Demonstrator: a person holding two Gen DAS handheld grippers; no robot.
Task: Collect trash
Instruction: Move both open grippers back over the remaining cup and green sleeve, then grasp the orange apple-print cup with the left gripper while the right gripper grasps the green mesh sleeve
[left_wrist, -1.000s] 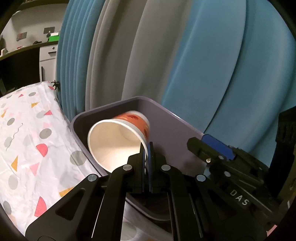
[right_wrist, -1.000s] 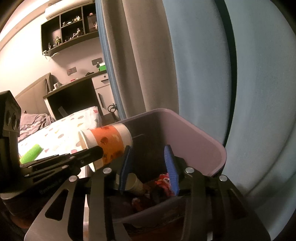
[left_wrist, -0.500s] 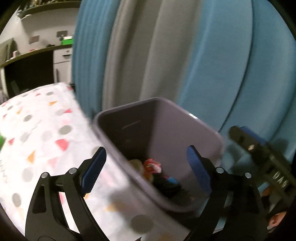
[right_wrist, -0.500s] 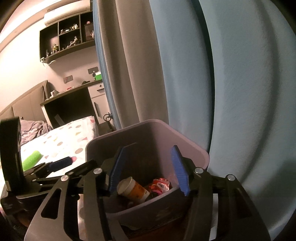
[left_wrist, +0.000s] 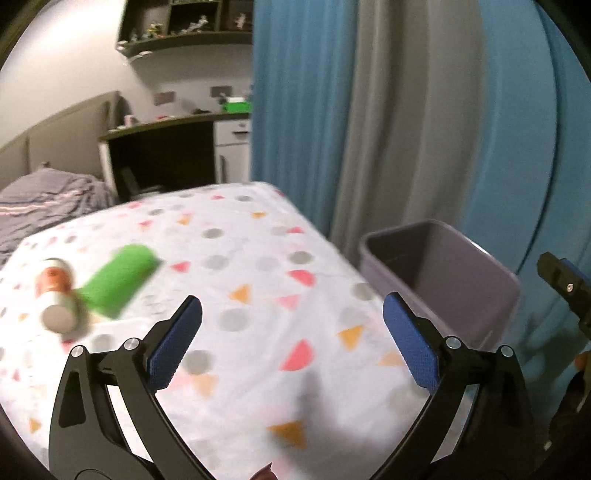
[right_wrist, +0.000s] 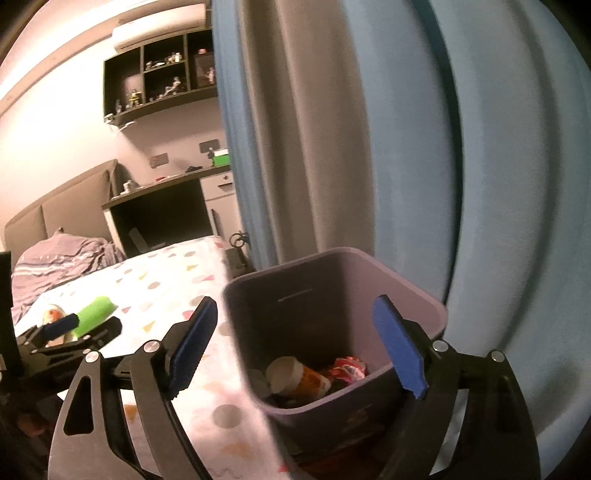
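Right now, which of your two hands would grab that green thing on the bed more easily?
Probably the left gripper: open, empty, facing the bed with the green roll just ahead. The right gripper hangs open at the bin.

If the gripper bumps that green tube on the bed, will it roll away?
Probably. The green cylindrical tube lies on its side on the spotted white bedsheet, so a sideways nudge could roll it. The soft sheet may slow it. It looks light, though blur hides its material.
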